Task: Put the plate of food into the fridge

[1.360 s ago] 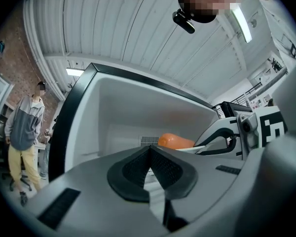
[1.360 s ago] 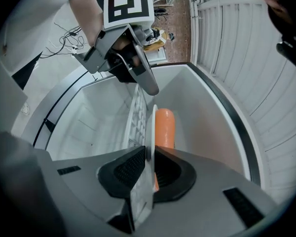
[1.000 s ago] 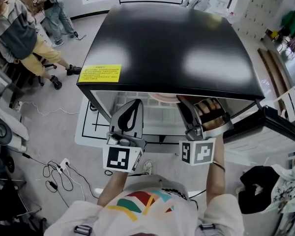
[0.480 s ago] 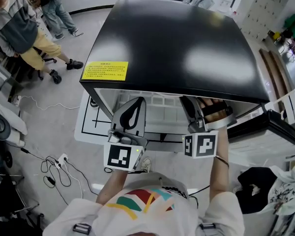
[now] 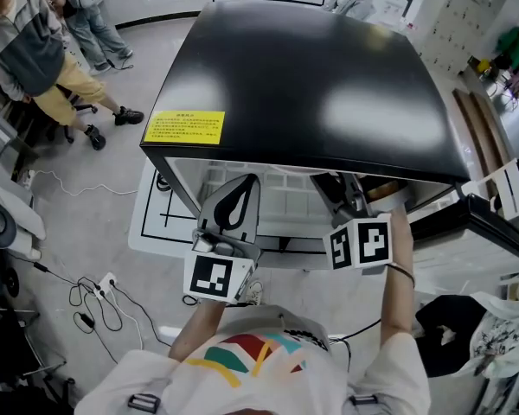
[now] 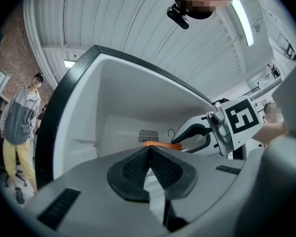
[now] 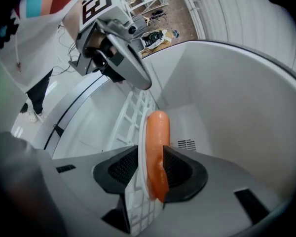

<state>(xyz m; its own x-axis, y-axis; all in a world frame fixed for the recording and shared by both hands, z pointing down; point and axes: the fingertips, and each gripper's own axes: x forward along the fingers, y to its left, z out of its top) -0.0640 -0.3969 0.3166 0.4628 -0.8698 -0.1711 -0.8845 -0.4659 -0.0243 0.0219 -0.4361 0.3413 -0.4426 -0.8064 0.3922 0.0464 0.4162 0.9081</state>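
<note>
The fridge (image 5: 311,76) has a black top and stands open before me. Both grippers reach into its white inside. In the right gripper view a white plate (image 7: 138,149) stands edge-on with orange food (image 7: 157,142) on it, lying on a white wire shelf (image 7: 135,110). My right gripper (image 7: 150,169) has its jaws opening. The plate and food are between the pads, and the shelf grid shows through a gap at the left pad. My left gripper (image 6: 149,154) is shut and empty, to the left of the right gripper (image 6: 197,132) and the orange food (image 6: 155,143). In the head view the fridge top hides the plate.
The open fridge door (image 5: 493,223) juts out at the right. A yellow label (image 5: 183,126) sits on the fridge top's front left. People (image 5: 35,50) stand at the far left. Cables (image 5: 99,305) lie on the floor at the left, and a dark bag (image 5: 458,322) sits at the lower right.
The right gripper has pushed further in and its marker cube has tilted up. The plate rim seen under the fridge top a second ago is out of sight. The left gripper barely moved.
</note>
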